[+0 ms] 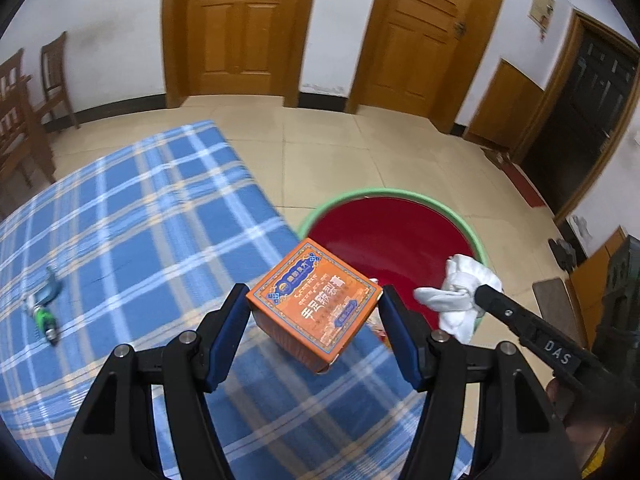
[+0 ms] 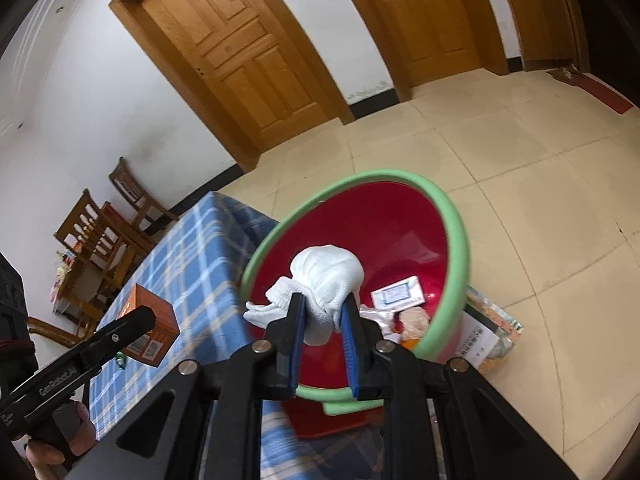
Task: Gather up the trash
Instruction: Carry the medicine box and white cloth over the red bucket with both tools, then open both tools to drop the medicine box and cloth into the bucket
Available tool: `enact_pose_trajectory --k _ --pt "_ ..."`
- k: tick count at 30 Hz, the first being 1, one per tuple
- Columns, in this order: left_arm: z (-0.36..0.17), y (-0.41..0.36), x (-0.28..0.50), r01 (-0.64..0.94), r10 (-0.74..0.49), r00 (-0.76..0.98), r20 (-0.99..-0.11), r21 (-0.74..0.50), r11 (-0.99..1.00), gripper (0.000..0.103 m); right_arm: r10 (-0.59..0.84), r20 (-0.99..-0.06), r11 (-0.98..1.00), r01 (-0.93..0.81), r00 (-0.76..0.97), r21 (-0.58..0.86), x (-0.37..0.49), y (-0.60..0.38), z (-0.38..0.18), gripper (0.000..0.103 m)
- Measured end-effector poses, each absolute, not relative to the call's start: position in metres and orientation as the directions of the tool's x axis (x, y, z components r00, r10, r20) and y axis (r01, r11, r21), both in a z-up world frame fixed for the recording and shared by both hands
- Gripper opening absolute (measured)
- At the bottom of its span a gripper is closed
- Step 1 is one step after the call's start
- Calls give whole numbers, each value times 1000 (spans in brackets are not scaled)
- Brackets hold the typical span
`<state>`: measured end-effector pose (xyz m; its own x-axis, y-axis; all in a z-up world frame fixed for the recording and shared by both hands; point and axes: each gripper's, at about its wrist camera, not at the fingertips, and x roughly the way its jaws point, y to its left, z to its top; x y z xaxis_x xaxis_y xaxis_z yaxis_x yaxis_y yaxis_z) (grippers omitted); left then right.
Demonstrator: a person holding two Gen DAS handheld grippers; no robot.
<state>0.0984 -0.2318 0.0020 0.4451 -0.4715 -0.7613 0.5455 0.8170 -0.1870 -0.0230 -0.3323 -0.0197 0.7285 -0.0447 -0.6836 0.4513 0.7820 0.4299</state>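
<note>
Left gripper [image 1: 314,316]: nearest to me, its blue pads pressed on the two sides of an orange box [image 1: 314,300], carried at the table's edge, just short of the bin.
Right gripper [image 2: 322,316]: jaws narrow, pinching a bunched white glove [image 2: 326,276] right over the bin's mouth.
Bin [image 2: 456,236]: red inside with a green rim, on the floor against the table's corner; a small card, a crumpled wrapper and other scraps lie at the bottom.
Done so far: by my reckoning a good part, since some trash is already in the bin and two more pieces are lifted and nearly there.
Left to do: both pieces are not yet let go; a small green-capped thing [image 1: 44,312] lies far left on the table, likely trash too, though it is too blurred to name.
Table [image 1: 132,216]: covered in a blue plaid cloth, otherwise bare where I can see.
Room: beige tiled floor [image 1: 320,148], white walls, wooden chairs [image 1: 52,76] at the left, two wooden doors [image 1: 240,28] behind, a dark doorway to the right.
</note>
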Motion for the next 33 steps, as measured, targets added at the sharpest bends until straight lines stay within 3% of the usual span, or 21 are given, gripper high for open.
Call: enact_pose_trajectory --k 16,20,33 --pt "-12 -281 101 625 -524 376 -764 -209 752 69 -75 -712 749 511 698 422 -29 -354 -32 27" --pt "-12 -279 102 617 -524 375 -765 -216 757 71 -70 -708 744 510 703 433 -30 -357 -33 34" --pt "-5 -248 105 557 -499 428 -753 -215 802 71 -62 -697 763 485 714 428 -29 -345 -25 40"
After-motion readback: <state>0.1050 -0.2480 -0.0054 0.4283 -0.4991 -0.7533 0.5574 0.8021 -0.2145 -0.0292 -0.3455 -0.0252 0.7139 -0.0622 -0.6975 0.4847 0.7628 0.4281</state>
